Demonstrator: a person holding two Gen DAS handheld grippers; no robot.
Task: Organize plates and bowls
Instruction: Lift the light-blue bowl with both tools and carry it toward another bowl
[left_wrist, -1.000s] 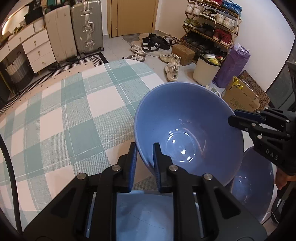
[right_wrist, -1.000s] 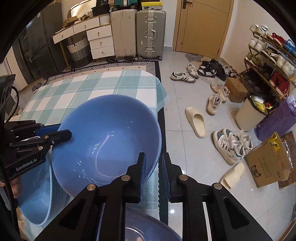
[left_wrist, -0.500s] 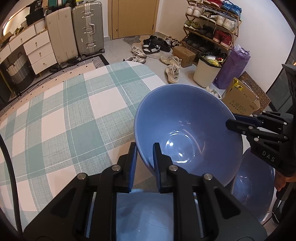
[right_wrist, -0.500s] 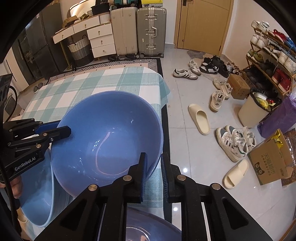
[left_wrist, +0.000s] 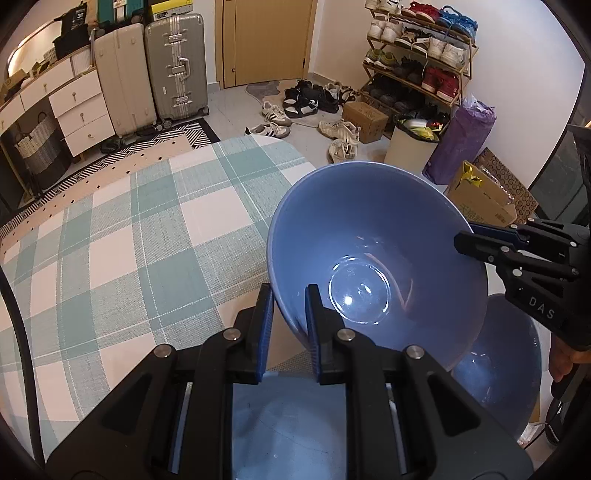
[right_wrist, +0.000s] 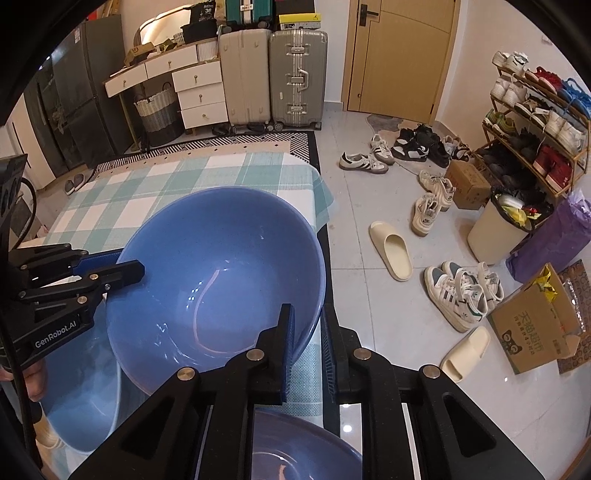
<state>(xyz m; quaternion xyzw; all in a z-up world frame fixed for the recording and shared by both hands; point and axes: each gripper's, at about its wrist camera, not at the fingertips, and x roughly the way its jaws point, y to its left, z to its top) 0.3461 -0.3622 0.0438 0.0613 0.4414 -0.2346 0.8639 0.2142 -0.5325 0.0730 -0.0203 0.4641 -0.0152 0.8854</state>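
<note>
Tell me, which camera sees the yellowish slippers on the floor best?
The right wrist view: both slippers lie on the floor tiles beside the checked table, in plain sight. The left wrist view shows no slippers, only other shoes farther off.

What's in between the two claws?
The big blue bowl. The left claw pinches its near rim and the right claw pinches the opposite rim. The left wrist view shows it.

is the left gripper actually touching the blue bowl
Touching. In the left wrist view, the left gripper has its blue pads on either side of the blue bowl's rim, clamped with no gap showing.
</note>
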